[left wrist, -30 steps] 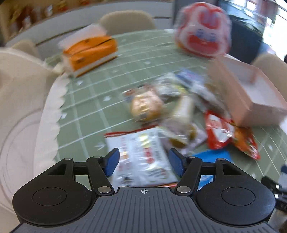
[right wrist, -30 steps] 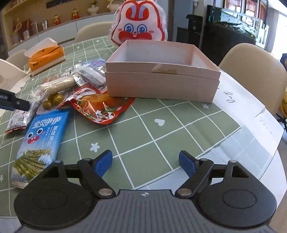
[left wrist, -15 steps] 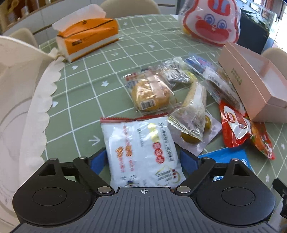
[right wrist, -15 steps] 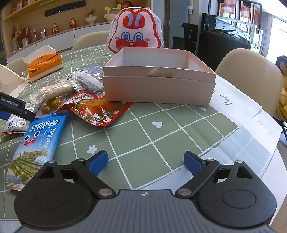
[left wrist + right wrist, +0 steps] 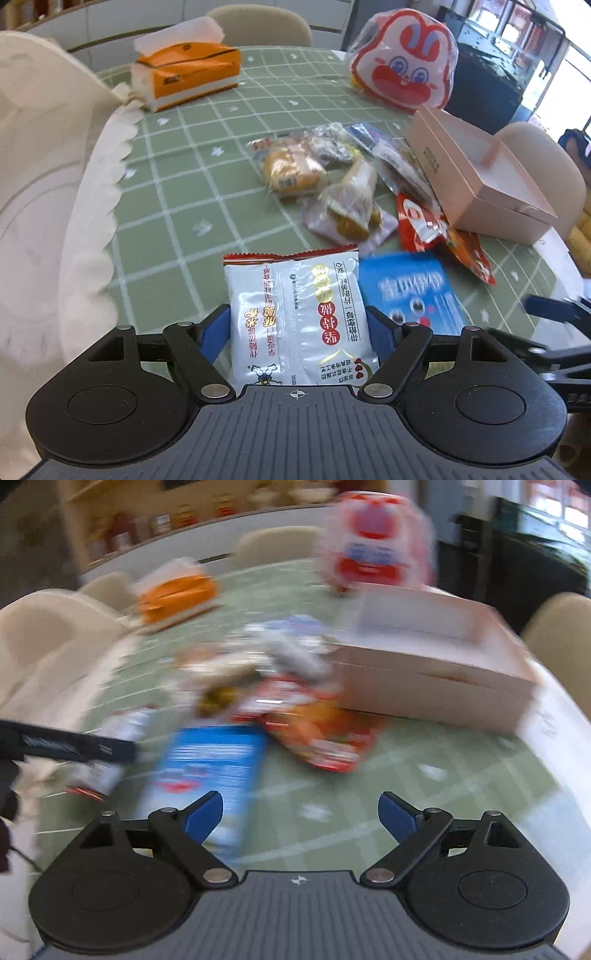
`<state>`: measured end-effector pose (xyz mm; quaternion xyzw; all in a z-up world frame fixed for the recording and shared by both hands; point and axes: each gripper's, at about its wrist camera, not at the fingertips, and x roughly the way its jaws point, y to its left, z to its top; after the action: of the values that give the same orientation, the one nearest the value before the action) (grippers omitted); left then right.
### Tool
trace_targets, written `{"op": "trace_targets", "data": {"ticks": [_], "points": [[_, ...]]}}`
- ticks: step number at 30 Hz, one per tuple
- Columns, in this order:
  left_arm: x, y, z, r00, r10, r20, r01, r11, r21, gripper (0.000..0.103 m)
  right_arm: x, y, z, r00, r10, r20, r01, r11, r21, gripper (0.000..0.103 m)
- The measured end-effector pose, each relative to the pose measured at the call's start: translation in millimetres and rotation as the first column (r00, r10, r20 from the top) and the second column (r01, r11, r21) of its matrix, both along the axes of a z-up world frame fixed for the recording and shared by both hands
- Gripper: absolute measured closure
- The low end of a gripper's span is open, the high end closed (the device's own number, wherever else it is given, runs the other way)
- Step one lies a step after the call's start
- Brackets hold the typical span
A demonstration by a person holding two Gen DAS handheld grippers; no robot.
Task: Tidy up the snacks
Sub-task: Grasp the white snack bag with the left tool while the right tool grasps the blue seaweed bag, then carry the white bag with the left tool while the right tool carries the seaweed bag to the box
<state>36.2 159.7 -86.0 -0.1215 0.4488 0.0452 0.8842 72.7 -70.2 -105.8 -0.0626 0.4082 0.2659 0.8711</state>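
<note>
My left gripper (image 5: 297, 330) is shut on a white and silver snack packet (image 5: 295, 314) and holds it above the table. A blue seaweed packet (image 5: 410, 291) lies to its right, with red packets (image 5: 436, 229), a bun packet (image 5: 291, 173) and other wrapped snacks beyond. An open pink box (image 5: 476, 177) stands at the right. My right gripper (image 5: 301, 812) is open and empty; its view is blurred, with the blue packet (image 5: 214, 771) under its left finger, the red packet (image 5: 317, 734) and the pink box (image 5: 436, 668) ahead.
An orange tissue box (image 5: 188, 75) and a rabbit-face bag (image 5: 404, 59) stand at the far side of the green checked table (image 5: 177, 192). Beige chairs (image 5: 40, 155) surround it. A white paper sheet (image 5: 554, 746) lies at the right edge.
My left gripper closed on the white packet and lifted it. My right gripper swung left toward the blue packet; its view is now blurred.
</note>
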Motion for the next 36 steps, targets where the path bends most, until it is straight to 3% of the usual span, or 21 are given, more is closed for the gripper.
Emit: {"op": "trace_targets", "data": {"ticks": [7, 12, 16, 20, 23, 29, 32, 36], "points": [[-38, 16, 5, 0.996, 0.087, 0.007, -0.087, 0.996, -0.015, 0.021, 8, 64, -28, 0.999, 0.033, -0.037, -0.036, 0.996, -0.086, 0.011], [-55, 16, 5, 0.993, 0.114, 0.013, -0.114, 0.992, -0.049, 0.021, -2, 70, -33, 0.995, 0.094, -0.015, -0.095, 0.988, -0.121, 0.011], [-63, 15, 3, 0.991, 0.135, 0.019, -0.133, 0.988, -0.073, 0.021, -4, 78, -32, 0.988, 0.15, -0.046, -0.155, 0.98, -0.122, 0.011], [-70, 18, 4, 0.987, 0.16, 0.028, -0.158, 0.984, -0.084, 0.021, -8, 88, -35, 0.985, 0.173, -0.011, -0.173, 0.972, -0.158, 0.011], [-72, 15, 5, 0.988, 0.153, 0.026, -0.15, 0.984, -0.099, 0.021, -9, 78, -27, 0.986, 0.167, -0.028, -0.169, 0.976, -0.134, 0.02], [-67, -16, 8, 0.998, 0.058, 0.016, -0.055, 0.986, -0.158, 0.021, -16, 11, 7, 0.993, 0.117, -0.001, -0.116, 0.988, -0.104, 0.023], [-55, -44, 12, 0.999, -0.051, 0.006, 0.051, 0.981, -0.189, 0.021, -18, -28, 26, 0.998, 0.057, 0.032, -0.053, 0.993, -0.104, 0.023], [-27, -85, 29, 0.979, -0.198, 0.038, 0.201, 0.955, -0.218, 0.021, -12, -79, 57, 0.993, -0.077, 0.086, 0.085, 0.993, -0.087, 0.023]]}}
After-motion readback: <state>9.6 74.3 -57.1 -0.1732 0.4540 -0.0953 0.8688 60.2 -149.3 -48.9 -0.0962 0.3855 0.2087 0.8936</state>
